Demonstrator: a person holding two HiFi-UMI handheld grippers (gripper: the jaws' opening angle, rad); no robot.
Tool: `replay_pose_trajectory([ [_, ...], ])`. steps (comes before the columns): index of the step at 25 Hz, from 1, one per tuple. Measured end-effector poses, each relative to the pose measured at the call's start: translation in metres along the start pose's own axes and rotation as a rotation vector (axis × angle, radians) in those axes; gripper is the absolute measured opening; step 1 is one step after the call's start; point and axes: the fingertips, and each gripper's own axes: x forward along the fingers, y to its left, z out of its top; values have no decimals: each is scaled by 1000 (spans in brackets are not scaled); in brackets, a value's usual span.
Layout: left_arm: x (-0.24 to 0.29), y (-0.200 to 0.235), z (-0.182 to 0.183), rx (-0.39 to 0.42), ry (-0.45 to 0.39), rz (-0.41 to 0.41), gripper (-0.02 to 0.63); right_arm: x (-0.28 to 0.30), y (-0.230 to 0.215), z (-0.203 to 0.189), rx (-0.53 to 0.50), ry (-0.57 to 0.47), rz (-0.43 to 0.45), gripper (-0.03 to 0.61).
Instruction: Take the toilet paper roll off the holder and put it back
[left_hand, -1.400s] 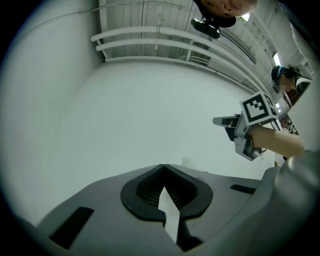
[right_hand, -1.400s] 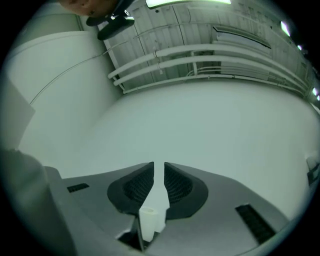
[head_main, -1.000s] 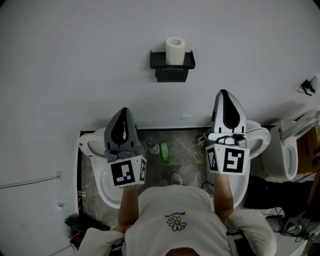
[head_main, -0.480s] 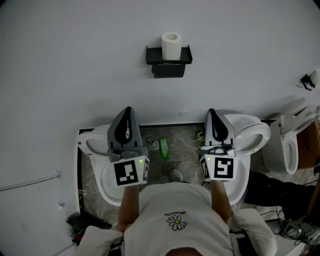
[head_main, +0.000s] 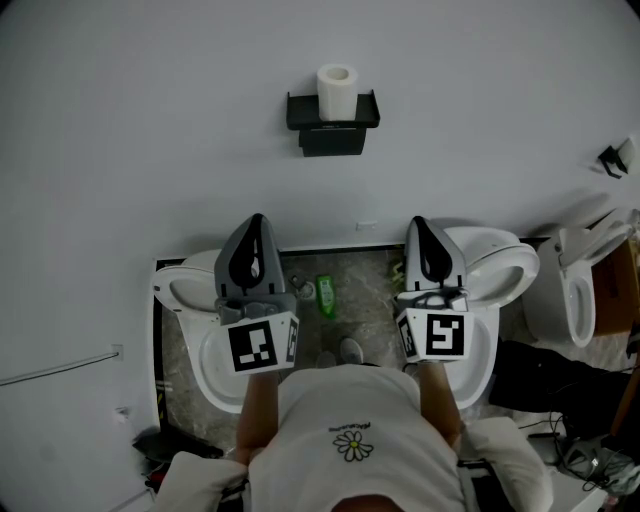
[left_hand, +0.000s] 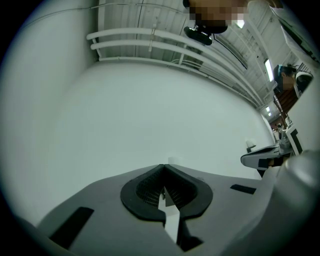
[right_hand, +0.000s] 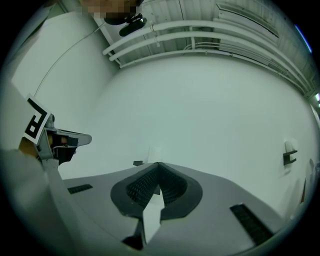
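Left hand-held gripper (head_main: 254, 222) and right hand-held gripper (head_main: 420, 224) both hang low in front of the person, each with its jaws pressed together on nothing, pointing toward the white wall (head_main: 150, 120). The toilet paper roll (head_main: 337, 92) stands upright on the black holder (head_main: 332, 126), a small shelf fixed to that wall, well apart from both. With the roll seated there, the reach looks not yet begun. To do it well, spread one pair of jaws before arriving, meet the roll square across its middle, and close gently, since soft paper crushes. Then lift straight up past the holder's raised edges before drawing back.
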Motion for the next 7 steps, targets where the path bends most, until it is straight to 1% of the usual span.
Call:
replay_pose_trajectory([
  [7, -1, -4, -1, 21, 8, -6, 17, -1, 1, -4, 3, 12, 9, 11],
])
